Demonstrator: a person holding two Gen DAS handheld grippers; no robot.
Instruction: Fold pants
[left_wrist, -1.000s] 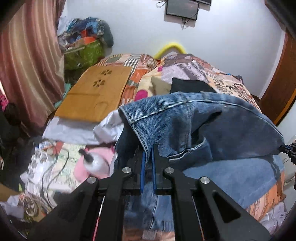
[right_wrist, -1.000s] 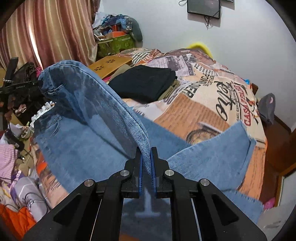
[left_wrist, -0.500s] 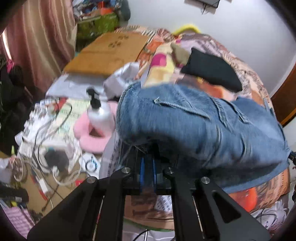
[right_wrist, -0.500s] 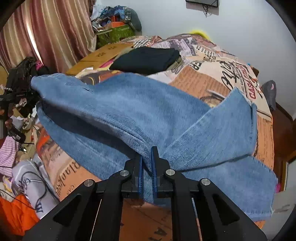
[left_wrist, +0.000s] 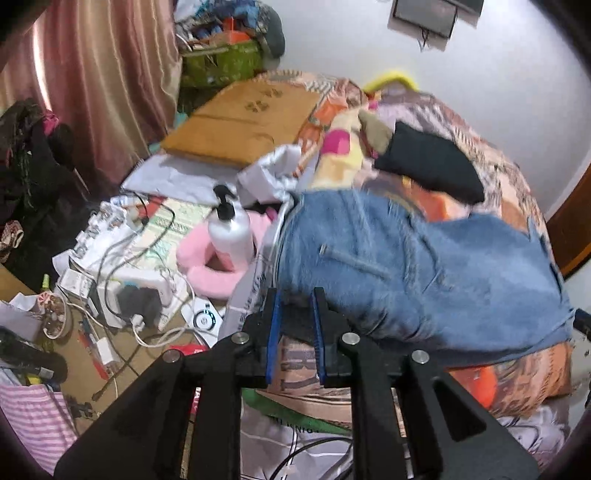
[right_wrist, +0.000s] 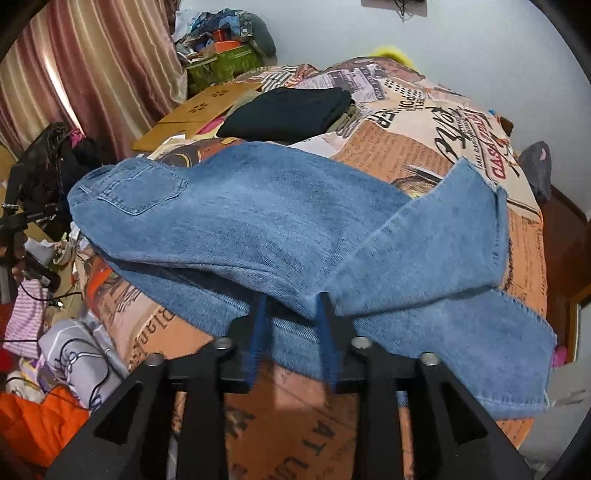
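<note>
On the bed (right_wrist: 424, 122), folded jeans (right_wrist: 258, 214) overhang its near edge.

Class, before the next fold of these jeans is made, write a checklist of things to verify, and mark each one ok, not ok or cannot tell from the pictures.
1. Left gripper released: ok. Jaws stand apart, with no denim between them.
2. Right gripper released: ok. Jaws open at the near edge of the jeans.
3. Jeans resting on the bed, not lifted: ok.
4. Legs stacked evenly: not ok. The upper leg end splays away from the lower leg end.
5. Waist edges aligned: cannot tell. The left wrist view is blurred.
6. Fold area free of the black garment: ok. It lies farther back, apart from the jeans.
</note>
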